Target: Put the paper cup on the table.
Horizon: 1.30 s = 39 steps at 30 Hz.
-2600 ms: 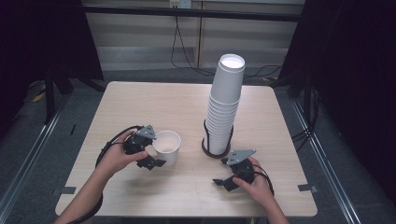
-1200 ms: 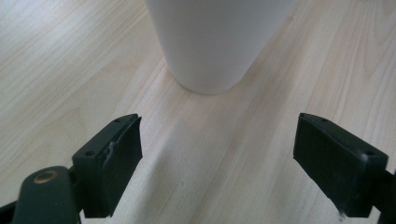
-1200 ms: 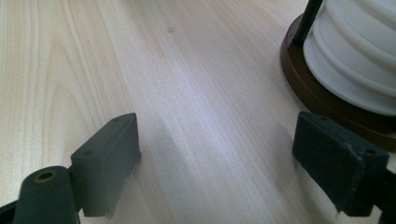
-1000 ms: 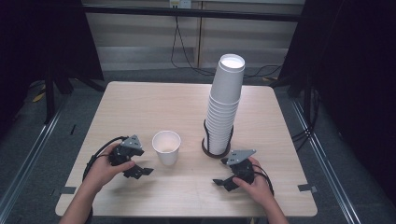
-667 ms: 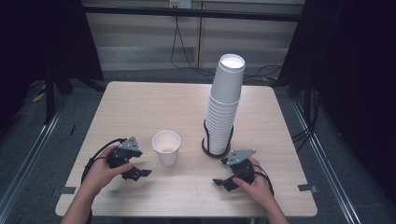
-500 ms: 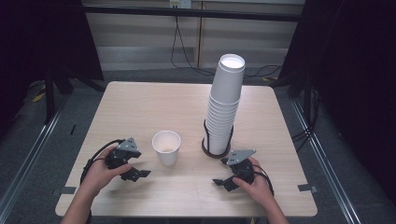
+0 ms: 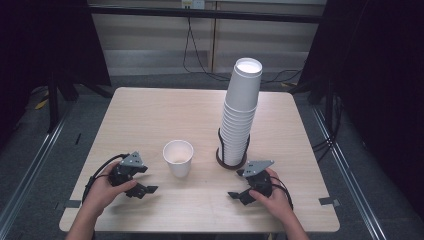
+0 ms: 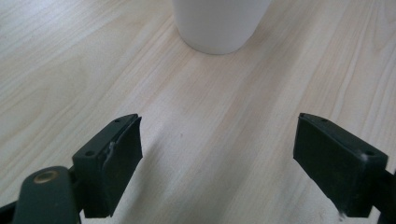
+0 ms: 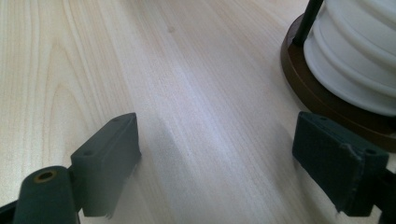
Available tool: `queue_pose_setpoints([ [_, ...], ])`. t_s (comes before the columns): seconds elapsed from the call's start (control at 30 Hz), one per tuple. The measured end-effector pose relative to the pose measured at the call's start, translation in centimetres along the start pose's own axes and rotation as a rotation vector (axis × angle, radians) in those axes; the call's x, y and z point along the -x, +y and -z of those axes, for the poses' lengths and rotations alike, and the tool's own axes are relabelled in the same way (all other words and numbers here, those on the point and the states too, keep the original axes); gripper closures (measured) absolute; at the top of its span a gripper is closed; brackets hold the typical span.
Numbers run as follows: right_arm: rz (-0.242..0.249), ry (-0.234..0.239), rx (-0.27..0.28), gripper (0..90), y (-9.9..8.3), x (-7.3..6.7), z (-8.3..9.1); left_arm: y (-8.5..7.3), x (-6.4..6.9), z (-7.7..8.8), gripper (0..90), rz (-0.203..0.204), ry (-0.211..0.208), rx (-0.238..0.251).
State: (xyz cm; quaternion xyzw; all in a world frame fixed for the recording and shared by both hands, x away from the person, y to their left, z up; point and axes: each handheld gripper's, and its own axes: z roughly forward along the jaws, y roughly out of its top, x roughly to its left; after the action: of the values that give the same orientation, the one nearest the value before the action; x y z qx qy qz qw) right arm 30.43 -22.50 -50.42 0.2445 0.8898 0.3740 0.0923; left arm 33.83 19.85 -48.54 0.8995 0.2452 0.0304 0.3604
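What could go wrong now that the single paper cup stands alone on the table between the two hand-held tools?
The single cup stands upright and unheld, just ahead of the left gripper, whose fingers are open; a careless nudge could tip it. The tall stack of cups leans slightly in its holder, close to the right gripper, so a bump there might topple it.

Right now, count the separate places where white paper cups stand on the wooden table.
2: a single white paper cup stands alone left of centre; a tall nested stack sits in a dark round holder. Its cup total is unclear.
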Motion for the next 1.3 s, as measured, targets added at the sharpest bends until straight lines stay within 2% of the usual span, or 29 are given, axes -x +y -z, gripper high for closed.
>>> queue_pose_setpoints([
  [0.17, 0.000, 0.000, 0.000, 14.4, 0.0, 0.0, 0.0, -0.4, -0.1, 0.1, 15.4, 0.007, 0.006, 0.015],
  [0.2, 0.000, 0.000, 0.000, 14.4, 0.0, 0.0, 0.0, -0.5, -0.1, 0.1, 15.5, -0.002, 0.004, 0.010],
  [0.23, 0.000, 0.000, 0.000, 14.4, 0.0, 0.0, 0.0, -0.6, 0.0, 0.1, 15.4, 0.010, 0.008, 0.022],
  [0.37, 0.000, 0.000, 0.000, 14.4, 0.0, 0.0, 0.0, -1.0, -0.2, 0.3, 15.4, 0.012, 0.008, 0.034],
  [0.8, 0.000, 0.000, 0.000, 14.4, 0.0, 0.0, 0.0, -2.6, -0.4, 0.8, 15.5, 0.037, 0.023, 0.054],
  [0.93, 0.003, 0.001, 0.000, 14.4, 0.0, 0.0, 0.0, -3.0, -0.4, 0.9, 15.5, 0.024, 0.034, 0.047],
  [1.03, 0.002, 0.001, 0.000, 14.4, 0.0, 0.0, 0.0, -3.4, -0.5, 0.8, 15.5, 0.037, 0.037, 0.051],
  [1.13, 0.003, 0.001, 0.000, 14.4, 0.0, 0.0, 0.0, -3.6, -0.5, 0.7, 15.5, 0.030, 0.048, 0.041],
  [1.3, 0.003, 0.001, -0.001, 14.4, 0.0, 0.0, 0.0, -3.8, -0.5, 0.4, 15.4, 0.016, 0.055, 0.056],
])
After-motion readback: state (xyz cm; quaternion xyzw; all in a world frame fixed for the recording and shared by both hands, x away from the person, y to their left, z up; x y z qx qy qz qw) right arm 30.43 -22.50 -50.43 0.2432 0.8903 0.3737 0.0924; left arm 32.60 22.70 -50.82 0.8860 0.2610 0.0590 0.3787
